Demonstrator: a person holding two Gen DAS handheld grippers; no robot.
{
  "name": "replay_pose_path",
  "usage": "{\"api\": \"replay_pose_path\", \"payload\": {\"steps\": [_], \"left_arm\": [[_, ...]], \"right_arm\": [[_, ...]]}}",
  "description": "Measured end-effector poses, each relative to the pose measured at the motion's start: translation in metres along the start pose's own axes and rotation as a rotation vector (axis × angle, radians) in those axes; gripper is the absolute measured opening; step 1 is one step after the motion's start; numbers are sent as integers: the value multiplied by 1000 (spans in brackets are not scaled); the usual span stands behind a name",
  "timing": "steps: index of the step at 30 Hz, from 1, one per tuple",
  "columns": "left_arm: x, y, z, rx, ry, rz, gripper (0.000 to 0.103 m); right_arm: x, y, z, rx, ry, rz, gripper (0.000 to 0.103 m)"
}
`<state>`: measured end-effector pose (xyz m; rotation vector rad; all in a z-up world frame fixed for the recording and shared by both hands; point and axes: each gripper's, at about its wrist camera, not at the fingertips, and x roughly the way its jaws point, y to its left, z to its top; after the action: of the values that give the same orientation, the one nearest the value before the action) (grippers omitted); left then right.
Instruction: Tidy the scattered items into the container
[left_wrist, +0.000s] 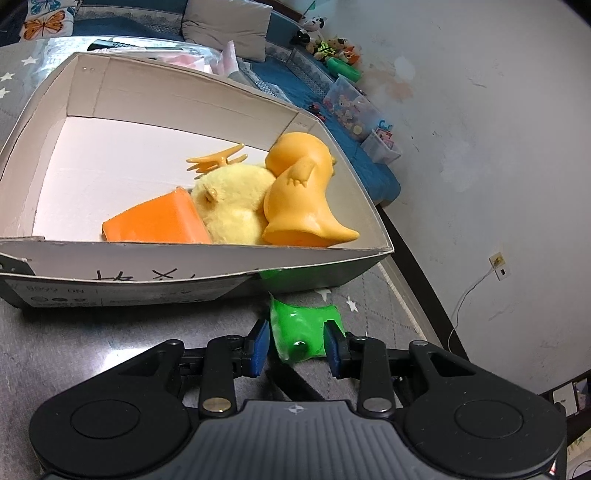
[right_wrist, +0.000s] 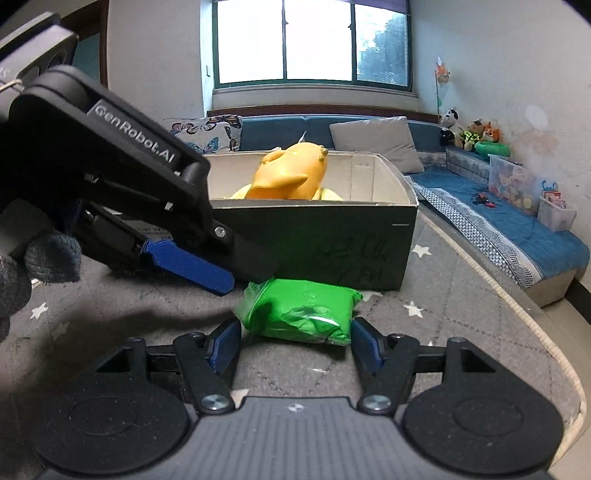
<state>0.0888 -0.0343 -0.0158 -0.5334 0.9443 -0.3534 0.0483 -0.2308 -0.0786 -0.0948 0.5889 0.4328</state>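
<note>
A green plastic packet (left_wrist: 301, 328) lies on the grey star-patterned mat just in front of the cardboard box (left_wrist: 122, 258). My left gripper (left_wrist: 295, 341) is open, its blue pads on either side of the packet's near end. My right gripper (right_wrist: 295, 341) is open too, straddling the packet (right_wrist: 306, 314) from another side. The left gripper's finger (right_wrist: 192, 267) shows above the packet in the right wrist view. The box (right_wrist: 314, 240) holds an orange rubber duck (left_wrist: 299, 195), a yellow plush (left_wrist: 232, 206), an orange block (left_wrist: 155, 223) and an orange hair claw (left_wrist: 216, 160).
A blue bench (right_wrist: 517, 221) with cushions, soft toys and clear toy bins (right_wrist: 513, 184) runs along the wall behind and to the right. The mat's edge (right_wrist: 546, 332) curves on the right. A gloved hand (right_wrist: 22, 273) holds the left gripper.
</note>
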Motion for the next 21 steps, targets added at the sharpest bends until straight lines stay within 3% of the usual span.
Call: {"api": "replay_pose_path", "payload": {"steps": [21], "left_arm": [[13, 2, 3, -17, 27, 9, 34]], "right_arm": [[2, 3, 2, 45, -8, 9, 66]]}}
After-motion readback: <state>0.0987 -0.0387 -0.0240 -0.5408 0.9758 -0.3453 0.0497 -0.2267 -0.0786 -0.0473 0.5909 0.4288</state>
